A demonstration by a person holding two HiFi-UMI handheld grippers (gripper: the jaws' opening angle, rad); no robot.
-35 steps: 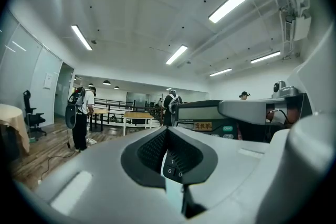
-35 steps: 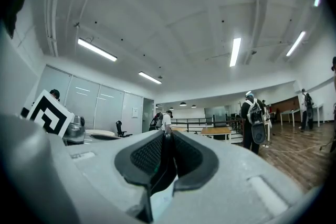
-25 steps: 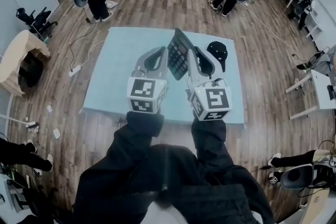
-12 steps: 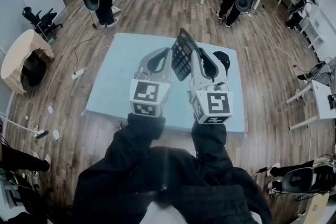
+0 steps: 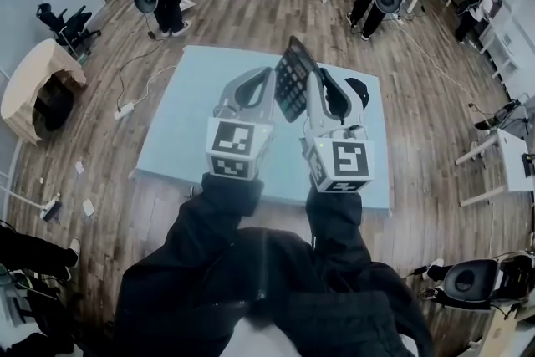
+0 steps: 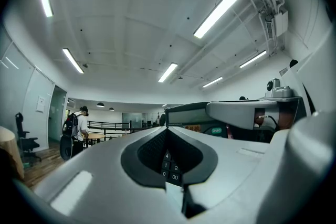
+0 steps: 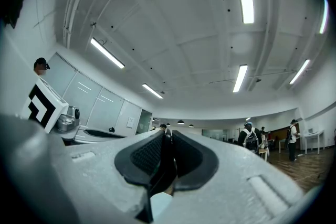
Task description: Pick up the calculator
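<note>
I'm watching the dark, slim calculator (image 5: pixel 292 81) hanging clear above the light blue tabletop (image 5: pixel 188 113), tilting steeply on edge, its keypad showing.

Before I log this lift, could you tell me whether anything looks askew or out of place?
The calculator is askew: it stands steeply tilted on edge above the table, clamped by both the left gripper and the right gripper. Nothing looks spilled or damaged.

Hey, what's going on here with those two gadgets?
A person holds a gripper in each hand. The left gripper and the right gripper both have their fingers clamped on a black calculator, tilted up on edge above the light blue table. A black cap lies on the table nearby.
</note>
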